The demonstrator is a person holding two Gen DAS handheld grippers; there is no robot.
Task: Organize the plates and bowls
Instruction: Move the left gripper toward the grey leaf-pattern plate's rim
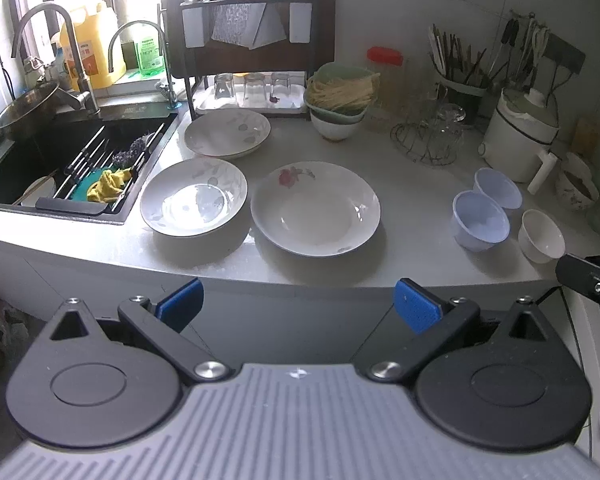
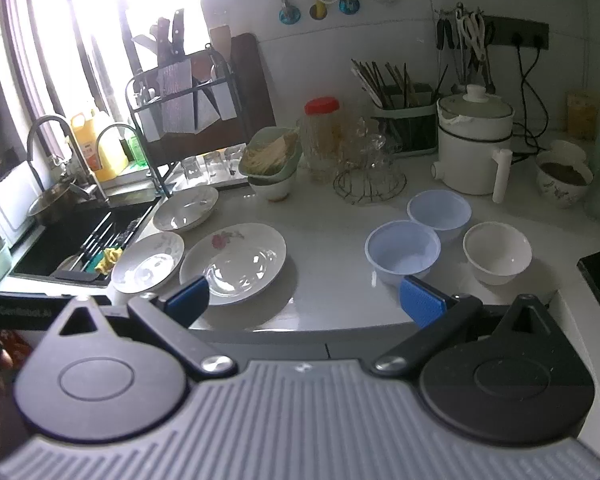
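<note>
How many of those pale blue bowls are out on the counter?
2. One blue bowl sits nearer the counter's front edge; the other is just behind it, touching, beside a white bowl. None looks hidden.

A black sink (image 1: 28, 168) at the left holds a yellow cloth (image 1: 109, 185), with two curved taps (image 1: 44, 32) and a yellow jug (image 1: 90, 46) behind it. A dark rack (image 1: 252, 32) stands over three upturned glasses (image 1: 252, 85). Further right are a red-lidded jar (image 2: 322, 136), a chopstick holder (image 2: 404, 120) and a white pot (image 2: 474, 146).
</note>
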